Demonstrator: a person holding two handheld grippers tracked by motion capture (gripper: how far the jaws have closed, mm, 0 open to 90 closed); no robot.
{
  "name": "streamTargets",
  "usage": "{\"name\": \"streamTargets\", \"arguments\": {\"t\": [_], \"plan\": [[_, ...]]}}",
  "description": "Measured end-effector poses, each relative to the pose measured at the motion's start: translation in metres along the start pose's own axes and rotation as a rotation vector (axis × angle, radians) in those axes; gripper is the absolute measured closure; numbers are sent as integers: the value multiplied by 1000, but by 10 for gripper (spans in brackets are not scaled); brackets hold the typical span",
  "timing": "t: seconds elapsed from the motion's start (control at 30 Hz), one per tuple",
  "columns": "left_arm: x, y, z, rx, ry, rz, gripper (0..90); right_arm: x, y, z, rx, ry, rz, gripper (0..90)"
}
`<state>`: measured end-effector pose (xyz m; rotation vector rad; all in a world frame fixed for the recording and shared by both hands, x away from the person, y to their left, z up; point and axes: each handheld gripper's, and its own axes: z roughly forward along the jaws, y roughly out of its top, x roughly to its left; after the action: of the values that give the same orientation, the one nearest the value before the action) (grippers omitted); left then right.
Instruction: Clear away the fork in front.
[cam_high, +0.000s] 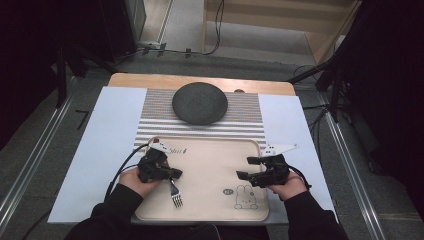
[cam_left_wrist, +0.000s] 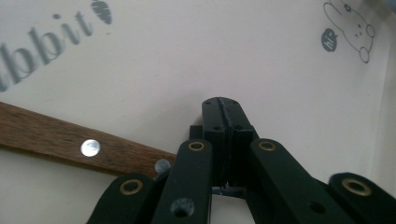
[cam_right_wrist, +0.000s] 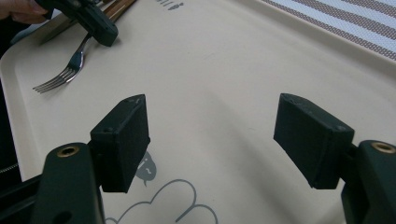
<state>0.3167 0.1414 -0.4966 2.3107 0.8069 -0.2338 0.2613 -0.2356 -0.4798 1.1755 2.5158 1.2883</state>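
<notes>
At the near left of the tray (cam_high: 210, 212), the left claw (cam_high: 172, 174) is clenched on the fork (cam_high: 176, 197): the high view shows the tines pointing toward the person, just past the claw's tip, with the metal neck running up into it. The left gripper view adds what the high view cannot: the two black jaws pressed flat together, and beside them a brown wooden handle (cam_left_wrist: 56, 137) with silver rivets lying on the tray's pale floor (whether it belongs to the fork or to another piece of cutlery I cannot tell). That same view shows grey lettering ending in "bbit" (cam_left_wrist: 44, 46) with a small leaf mark after it; in the high view the same print is only a dark smudge near the tray's far left corner.

Farther off, in the middle, a dark round plate (cam_high: 200, 103) sits on a striped mat (cam_high: 247, 117) on the surface.

To the right, the right claw (cam_high: 243, 167) hovers released over the tray, nothing between its jaws; the right gripper view shows the two pads wide apart above the cream floor. The rabbit drawing (cam_high: 245, 197) sits at the tray's near right, with a small round speech bubble reading "hi" (cam_left_wrist: 330, 40) legible in the left gripper view.
</notes>
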Motion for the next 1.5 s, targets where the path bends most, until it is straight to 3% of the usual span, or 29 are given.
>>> {"name": "streamTargets", "arguments": {"t": [0.27,0.6,0.73,0.97,1.07,1.3,1.4,1.5], "plan": [[10,-4,-10,15,-3,-9,900,0,0,0,1,-1,-2,248],[18,-10,-23,28,40,-12,898,0,-1,0,5,-4,-4,248],[22,-12,-27,21,49,-32,898,1,-1,0,5,-5,-8,248],[26,-12,-29,16,11,-51,828,1,-2,1,10,-5,-10,248],[26,-10,-32,-14,-2,-52,773,2,-3,0,12,-5,-6,248],[18,0,-45,-126,-26,-38,540,1,-5,-1,10,-9,-1,247],[12,2,-50,-155,-18,-22,486,1,-7,-3,10,-14,5,247],[9,3,-54,-195,-25,-33,442,1,-8,-4,10,-18,14,248]]}}
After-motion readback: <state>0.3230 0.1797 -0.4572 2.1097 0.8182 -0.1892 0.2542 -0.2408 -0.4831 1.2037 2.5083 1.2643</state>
